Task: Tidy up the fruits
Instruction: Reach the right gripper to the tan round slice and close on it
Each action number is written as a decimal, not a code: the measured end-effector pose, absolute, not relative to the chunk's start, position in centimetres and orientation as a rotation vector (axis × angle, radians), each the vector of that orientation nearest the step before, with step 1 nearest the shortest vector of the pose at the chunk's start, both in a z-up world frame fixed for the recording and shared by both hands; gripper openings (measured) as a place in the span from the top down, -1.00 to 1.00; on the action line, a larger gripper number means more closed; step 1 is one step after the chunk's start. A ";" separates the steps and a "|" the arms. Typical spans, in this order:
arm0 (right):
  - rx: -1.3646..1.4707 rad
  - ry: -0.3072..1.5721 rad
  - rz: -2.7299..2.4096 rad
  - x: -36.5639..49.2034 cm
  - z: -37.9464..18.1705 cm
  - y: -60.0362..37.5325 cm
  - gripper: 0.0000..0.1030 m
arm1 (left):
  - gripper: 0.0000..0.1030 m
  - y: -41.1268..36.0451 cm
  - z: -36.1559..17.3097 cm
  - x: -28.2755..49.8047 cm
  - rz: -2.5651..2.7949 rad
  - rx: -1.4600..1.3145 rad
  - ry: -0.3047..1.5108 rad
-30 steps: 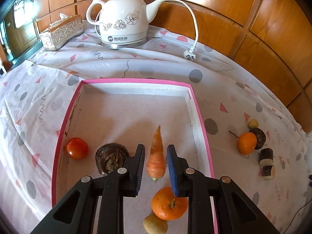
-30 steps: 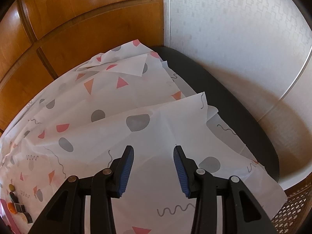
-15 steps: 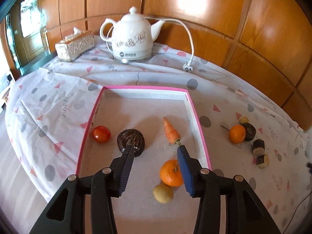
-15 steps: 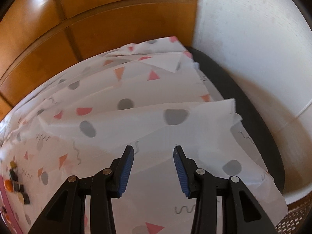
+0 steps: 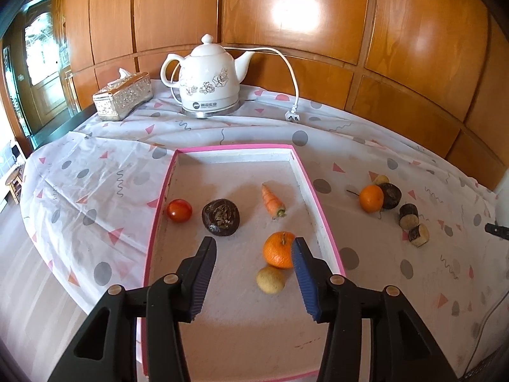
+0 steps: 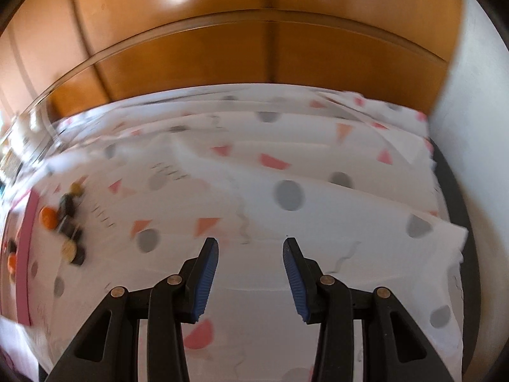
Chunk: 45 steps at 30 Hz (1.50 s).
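Note:
A pink-rimmed white tray (image 5: 313, 197) holds a tomato (image 5: 179, 210), a dark round fruit (image 5: 220, 217), a carrot (image 5: 272, 204), an orange (image 5: 278, 250) and a small yellowish fruit (image 5: 270, 279). My left gripper (image 5: 254, 248) is open and empty, raised above the tray's near half. On the cloth right of the tray lie another orange (image 5: 371, 198) and several dark cut pieces (image 5: 408, 216). My right gripper (image 6: 250, 250) is open and empty over bare cloth; that fruit group (image 6: 65, 222) shows blurred at its far left.
A white electric kettle (image 5: 208, 82) with its cord and plug (image 5: 292, 115) and a tissue box (image 5: 122, 96) stand at the back by the wood-panelled wall. The patterned tablecloth (image 6: 286, 191) drapes over the dark table edge (image 6: 458, 222) at right.
My left gripper let go of the carrot, opened and drew back and up from the tray. My right gripper swung left, bringing the loose fruit into view.

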State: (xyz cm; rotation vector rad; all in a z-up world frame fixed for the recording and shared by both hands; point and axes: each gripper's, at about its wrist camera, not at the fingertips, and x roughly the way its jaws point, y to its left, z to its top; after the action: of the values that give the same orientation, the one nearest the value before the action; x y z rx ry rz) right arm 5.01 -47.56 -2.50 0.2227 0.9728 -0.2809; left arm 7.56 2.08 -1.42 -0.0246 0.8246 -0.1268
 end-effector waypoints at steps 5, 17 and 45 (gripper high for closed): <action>0.164 0.984 -0.160 5.9 -2.6 -44.8 0.17 | 0.02 2.7 -1.6 6.8 -0.124 -0.031 0.827; 0.084 1.064 0.058 8.3 -4.0 -38.4 0.17 | 0.01 4.0 -2.4 5.6 -0.103 -0.042 0.837; -0.071 1.163 0.157 14.0 -8.2 -25.1 0.35 | -0.06 9.7 -2.4 4.0 0.012 -0.160 0.817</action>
State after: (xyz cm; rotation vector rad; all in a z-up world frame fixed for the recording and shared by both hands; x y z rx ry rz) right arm 14.01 -25.10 -8.23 -0.0712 1.1632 0.1570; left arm 4.03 9.68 -2.44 -0.1603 0.8169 0.0119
